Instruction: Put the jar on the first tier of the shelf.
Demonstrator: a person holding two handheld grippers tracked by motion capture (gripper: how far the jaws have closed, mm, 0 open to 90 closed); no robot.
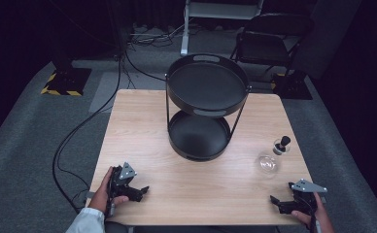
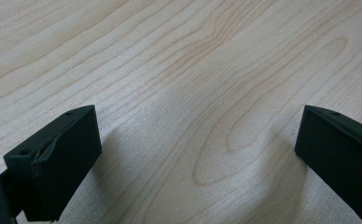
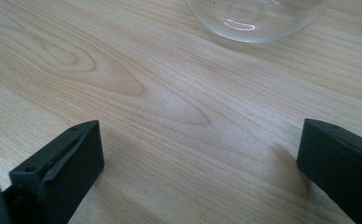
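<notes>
Early stage, nothing grasped yet. Left gripper low at near left edge of table, jaws spread wide, bare wood between them. Right gripper at near right corner, jaws likewise wide apart, empty. Glass flask resting on table ahead of right gripper, rounded body just beyond its jaws, not touching; dark stopper at far end, probably fitted in the neck. Two-tier black tray stand mid-table, both trays empty. Left to do: approach, grasp, move flask.
</notes>
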